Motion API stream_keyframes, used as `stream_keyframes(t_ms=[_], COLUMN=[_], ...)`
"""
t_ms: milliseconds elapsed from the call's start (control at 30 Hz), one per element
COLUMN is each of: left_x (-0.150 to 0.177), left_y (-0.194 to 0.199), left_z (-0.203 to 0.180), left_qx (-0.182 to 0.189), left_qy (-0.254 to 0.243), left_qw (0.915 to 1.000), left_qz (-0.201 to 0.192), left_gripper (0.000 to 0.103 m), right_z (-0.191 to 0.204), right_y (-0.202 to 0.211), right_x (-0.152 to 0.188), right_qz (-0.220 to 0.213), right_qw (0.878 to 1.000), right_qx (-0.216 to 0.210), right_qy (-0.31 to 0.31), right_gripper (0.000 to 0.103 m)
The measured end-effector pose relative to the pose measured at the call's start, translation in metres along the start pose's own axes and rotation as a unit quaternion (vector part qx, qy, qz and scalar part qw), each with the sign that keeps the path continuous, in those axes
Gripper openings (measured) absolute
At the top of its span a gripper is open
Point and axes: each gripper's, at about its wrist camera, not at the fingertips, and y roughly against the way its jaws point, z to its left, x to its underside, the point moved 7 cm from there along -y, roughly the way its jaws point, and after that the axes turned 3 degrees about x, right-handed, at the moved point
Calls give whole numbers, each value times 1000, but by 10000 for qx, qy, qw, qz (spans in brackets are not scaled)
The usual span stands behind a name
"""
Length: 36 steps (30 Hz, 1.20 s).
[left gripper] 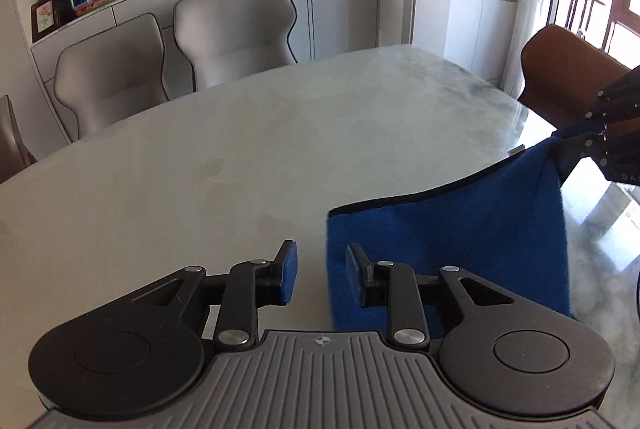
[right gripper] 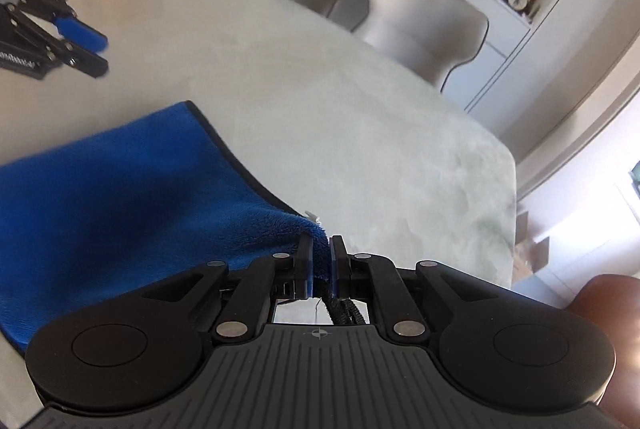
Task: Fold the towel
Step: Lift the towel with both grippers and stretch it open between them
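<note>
One corner of the towel [right gripper: 120,197] is pinched tight by the right gripper [right gripper: 320,261] and lifted; the rest lies on the table [left gripper: 280,133]. The left gripper [left gripper: 322,269] is spread, holding nothing, just beside the towel's left edge. I judge no fold is finished yet. The towel is soft blue plush with dark hem; the table looks smooth, like marble.
</note>
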Motion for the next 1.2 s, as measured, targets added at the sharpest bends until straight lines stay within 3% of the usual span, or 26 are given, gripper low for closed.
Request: stream_keyframes(t_ms=[100, 233, 300, 333, 400, 600, 733, 800, 900, 933, 1033, 1200], left_x=[4, -7, -17, -20, -25, -32, -28, -22, -13, -10, -5, -4], left_y=[-23, -47, -55, -58, -68, -98, -108, -108, -109, -107, -90, -21], left_z=[10, 19, 15, 11, 6, 1, -11, -21, -29, -28, -24, -9], left_qx=[172, 734, 1265, 1510, 1887, 2152, 2361, 2320, 2257, 2205, 2011, 1548], left_qy=[11, -5, -366, -535, -821, -1030, -1236, -1511, -1578, -1551, -1403, -1059], left_qw=[9997, 9973, 9913, 9870, 9786, 9696, 9612, 9585, 9576, 9589, 9660, 9820], left_qz=[148, 21, -98, -94, 96, 545, 711, 684, 844, 885, 815, 200], left_gripper=[28, 31, 35, 43, 50, 60, 60, 57, 18, 12, 8, 8], right_z=[-3, 0, -1, -2, -5, -11, -11, -11, -12, -12, -9, -1], right_y=[-17, -26, -31, -31, -33, -28, -21, -15, -4, 0, 16, 56], right_x=[2, 18, 26, 29, 37, 53, 56, 55, 51, 50, 46, 31], right_qz=[168, 246, 290, 314, 358, 456, 426, 383, 245, 203, 17, -509], right_qw=[9998, 9996, 9995, 9994, 9992, 9980, 9977, 9978, 9980, 9981, 9982, 9970], right_qx=[-58, -109, -114, -113, -108, -86, -47, -6, 46, 63, 125, 202], right_qy=[66, -1, -68, -95, -167, -427, -529, -546, -581, -583, -583, -545], right_gripper=[9, 9, 9, 9, 10, 10, 10, 10, 10, 10, 10, 10])
